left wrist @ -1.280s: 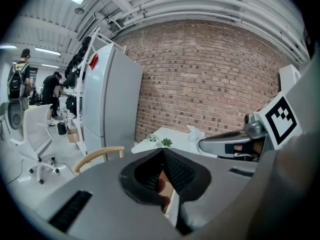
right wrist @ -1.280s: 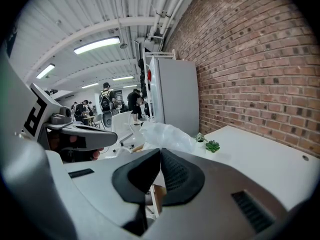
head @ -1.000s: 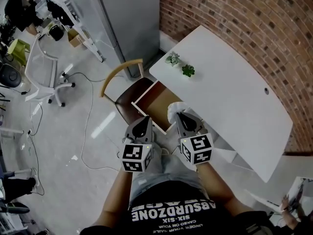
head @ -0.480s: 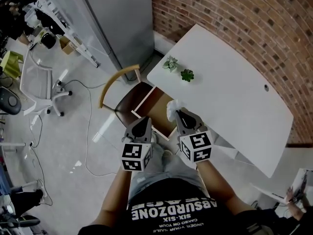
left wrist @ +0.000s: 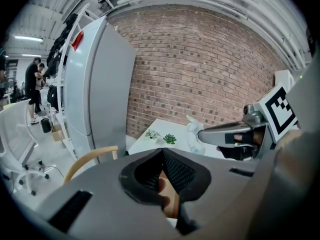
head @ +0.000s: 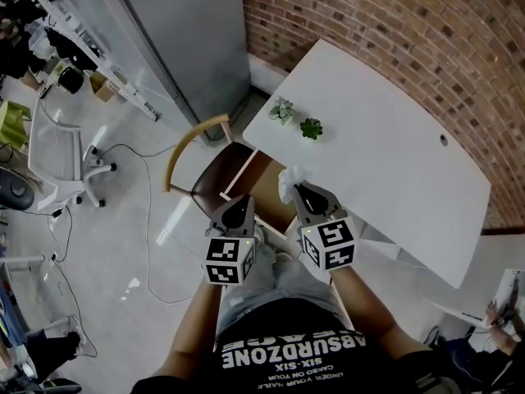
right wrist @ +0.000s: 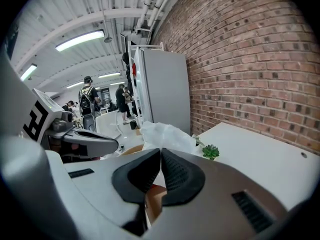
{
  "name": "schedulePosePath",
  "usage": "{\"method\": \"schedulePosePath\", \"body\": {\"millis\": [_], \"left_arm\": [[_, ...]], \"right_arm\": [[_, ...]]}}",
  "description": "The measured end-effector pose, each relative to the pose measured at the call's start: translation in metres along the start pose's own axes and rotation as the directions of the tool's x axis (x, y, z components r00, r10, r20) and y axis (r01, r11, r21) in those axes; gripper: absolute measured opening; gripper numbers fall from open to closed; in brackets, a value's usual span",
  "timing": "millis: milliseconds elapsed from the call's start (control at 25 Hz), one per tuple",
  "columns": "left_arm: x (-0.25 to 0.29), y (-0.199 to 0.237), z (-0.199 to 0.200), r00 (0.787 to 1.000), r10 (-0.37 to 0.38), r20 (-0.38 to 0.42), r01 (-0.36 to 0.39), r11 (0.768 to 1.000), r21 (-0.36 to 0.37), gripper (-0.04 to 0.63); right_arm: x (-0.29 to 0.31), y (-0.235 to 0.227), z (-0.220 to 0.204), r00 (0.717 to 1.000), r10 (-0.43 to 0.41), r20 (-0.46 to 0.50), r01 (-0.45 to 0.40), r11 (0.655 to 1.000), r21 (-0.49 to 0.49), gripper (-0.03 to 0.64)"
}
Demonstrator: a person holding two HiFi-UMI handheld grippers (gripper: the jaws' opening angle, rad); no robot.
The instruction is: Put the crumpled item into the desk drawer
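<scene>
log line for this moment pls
right tongs: shut on crumpled white wad | left tongs: shut, empty | wad: over open wood-lined desk drawer, not in yet

A desk [head: 394,171] is set along a brick wall [head: 394,31], and a tall cabinet [head: 189,39] is stood to its left against the same wall. Two small plants [head: 283,110] are placed side by side on the desk's left end. A drawer [head: 264,185] is pulled out below that end, with a chair [head: 215,167] just beside it. The crumpled item [head: 288,179] is held over the drawer at the tip of the right gripper [head: 300,190], and the left gripper [head: 244,200] is kept alongside, to its left. An office chair [head: 57,158] is set well apart on the far left.
</scene>
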State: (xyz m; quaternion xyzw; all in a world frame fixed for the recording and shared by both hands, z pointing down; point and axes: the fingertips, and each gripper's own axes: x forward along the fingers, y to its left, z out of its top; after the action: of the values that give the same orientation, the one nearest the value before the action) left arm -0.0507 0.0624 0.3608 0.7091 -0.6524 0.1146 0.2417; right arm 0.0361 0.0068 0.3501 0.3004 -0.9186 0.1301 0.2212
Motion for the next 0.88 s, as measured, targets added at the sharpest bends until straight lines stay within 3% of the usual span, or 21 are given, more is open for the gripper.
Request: {"method": "schedulePosePath", "body": {"millis": [880], "left_arm": [[0.035,0.024,-0.02,0.996,-0.074,-0.052,0.073,0.997,-0.019,0.006]], "right_arm": [[0.043,0.006,-0.048,0.992,-0.027,-0.125,0.031,0.999,0.027,0.002]]}}
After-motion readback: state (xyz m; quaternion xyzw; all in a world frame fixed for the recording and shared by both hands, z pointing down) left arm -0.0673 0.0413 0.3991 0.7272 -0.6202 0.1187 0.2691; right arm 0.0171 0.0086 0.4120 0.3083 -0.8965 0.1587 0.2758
